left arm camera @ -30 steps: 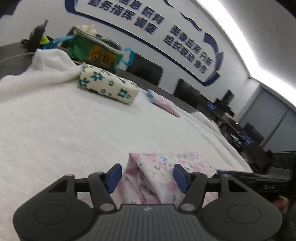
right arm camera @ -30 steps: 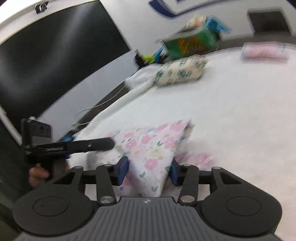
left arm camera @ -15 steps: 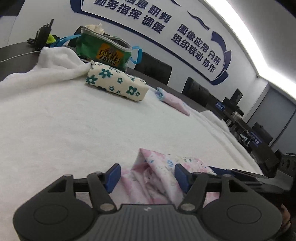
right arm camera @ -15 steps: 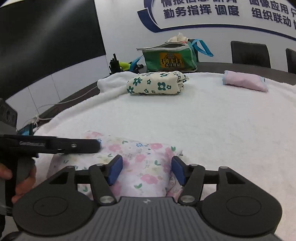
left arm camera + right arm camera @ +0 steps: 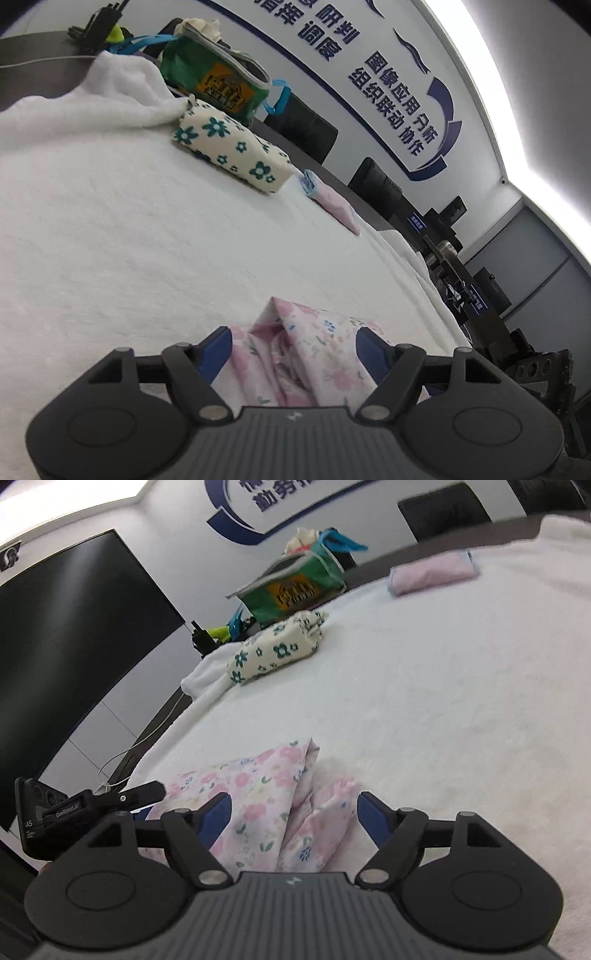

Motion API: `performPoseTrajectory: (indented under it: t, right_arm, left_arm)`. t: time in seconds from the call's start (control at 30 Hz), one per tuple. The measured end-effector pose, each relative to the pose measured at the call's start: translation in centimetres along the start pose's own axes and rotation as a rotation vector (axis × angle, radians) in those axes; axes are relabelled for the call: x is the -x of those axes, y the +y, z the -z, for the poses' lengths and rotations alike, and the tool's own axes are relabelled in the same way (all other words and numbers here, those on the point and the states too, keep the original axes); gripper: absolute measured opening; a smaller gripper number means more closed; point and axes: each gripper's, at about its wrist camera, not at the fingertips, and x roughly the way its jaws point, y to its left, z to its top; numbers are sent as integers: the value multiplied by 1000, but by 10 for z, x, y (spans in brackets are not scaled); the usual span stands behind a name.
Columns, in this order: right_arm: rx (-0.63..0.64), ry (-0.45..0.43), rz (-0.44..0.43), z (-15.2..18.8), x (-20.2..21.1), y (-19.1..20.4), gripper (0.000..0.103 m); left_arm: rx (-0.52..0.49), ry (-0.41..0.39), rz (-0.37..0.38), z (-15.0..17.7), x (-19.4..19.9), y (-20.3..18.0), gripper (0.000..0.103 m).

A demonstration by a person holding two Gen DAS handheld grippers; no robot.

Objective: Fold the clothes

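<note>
A pink floral garment [image 5: 310,354] lay half-folded at the near edge of the white blanket [image 5: 110,240]; the left gripper [image 5: 293,349] and right gripper [image 5: 293,812] straddled it, jaws having just been opening, pads clear of the cloth; next, seemingly, a regrip for another fold.

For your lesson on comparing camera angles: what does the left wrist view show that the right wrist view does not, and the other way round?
Only the left wrist view shows the second row of wall lettering and the bright ceiling light strip.

Only the right wrist view shows the big dark screen and the left gripper reaching in from the side.

Both show the pink flowered garment on the white blanket, the folded green-flowered cloth, the folded pink cloth and the green bag. The right gripper has just been opening, the garment between its pads without being pinched.
</note>
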Motion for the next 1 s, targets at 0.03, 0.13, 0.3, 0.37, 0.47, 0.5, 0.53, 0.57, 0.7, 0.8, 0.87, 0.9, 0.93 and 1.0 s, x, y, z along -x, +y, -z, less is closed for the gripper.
performPoseTrajectory:
  t: [0.03, 0.13, 0.3, 0.37, 0.47, 0.5, 0.53, 0.57, 0.7, 0.8, 0.87, 0.9, 0.93, 1.0]
  right_arm:
    - [-10, 7, -9, 0, -2, 0, 77]
    - [-29, 20, -33, 0, -4, 2, 80]
    - [-33, 30, -28, 2, -10, 2, 81]
    - [-37, 38, -28, 3, -17, 1, 77]
    - [-37, 56, -63, 3, -25, 1, 53]
    - [-22, 62, -66, 2, -26, 3, 52]
    - [-7, 69, -69, 1, -28, 5, 52]
    - [5, 76, -70, 0, -28, 6, 53]
    - [5, 51, -53, -8, -11, 1, 69]
    - [-8, 42, -45, -12, -4, -4, 69]
    - [-11, 76, -48, -11, -10, -4, 69]
    - [-3, 97, -55, -10, -14, -2, 69]
    - [5, 113, -65, -8, -18, 0, 69]
    - [16, 135, -88, -4, -24, 3, 66]
  left_arm:
    - [-11, 3, 12, 1, -1, -2, 72]
    - [-17, 27, 21, 2, -8, -3, 70]
    - [2, 66, 30, -1, -22, -4, 45]
    - [17, 75, 26, -2, -29, -6, 35]
    - [-28, 71, 14, -2, -33, -17, 33]
    - [-55, 66, 8, -1, -32, -20, 33]
    - [-68, 67, 8, -1, -31, -19, 35]
    - [-56, 72, 11, -1, -29, -15, 42]
    - [-22, 101, 23, -3, -23, -3, 58]
    - [-22, 135, 34, -4, -22, -2, 65]
    - [-21, 161, 42, -5, -23, -3, 69]
    - [-19, 176, 49, -6, -23, -4, 70]
    - [-13, 199, 71, -5, -25, -4, 71]
    - [0, 245, 115, -3, -29, -5, 69]
